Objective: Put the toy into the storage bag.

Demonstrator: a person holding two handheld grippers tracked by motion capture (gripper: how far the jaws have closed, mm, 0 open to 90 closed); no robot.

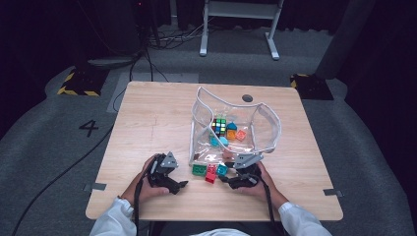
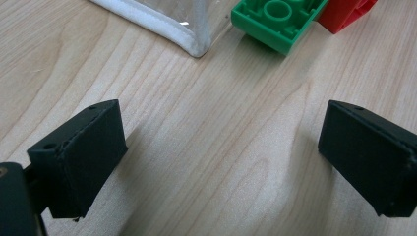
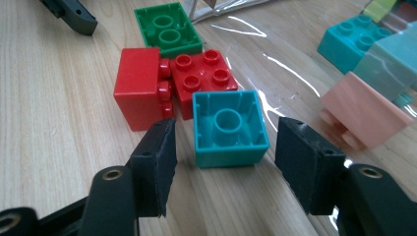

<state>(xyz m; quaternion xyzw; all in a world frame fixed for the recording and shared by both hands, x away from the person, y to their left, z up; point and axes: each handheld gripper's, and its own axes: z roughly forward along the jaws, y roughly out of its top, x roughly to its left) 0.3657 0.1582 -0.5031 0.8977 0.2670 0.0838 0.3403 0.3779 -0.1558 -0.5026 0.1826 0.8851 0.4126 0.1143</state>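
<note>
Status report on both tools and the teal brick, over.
Right tool open, straddling the teal brick, not gripping. Left tool open, idle over table. Red bricks crowd its left.

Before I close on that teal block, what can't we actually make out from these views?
- Teal block: its near face runs below the right gripper pads; contact unclear.
- Green block: cut off by the top edge, left gripper view.
- Bag contents: small, blurred behind plastic, high view.

Floor marking: a white numeral "4" (image 1: 89, 128) stood on the grey floor, left of the table.
Blocks, bag and grippers: no readable text, label or brand was seen on them.
</note>
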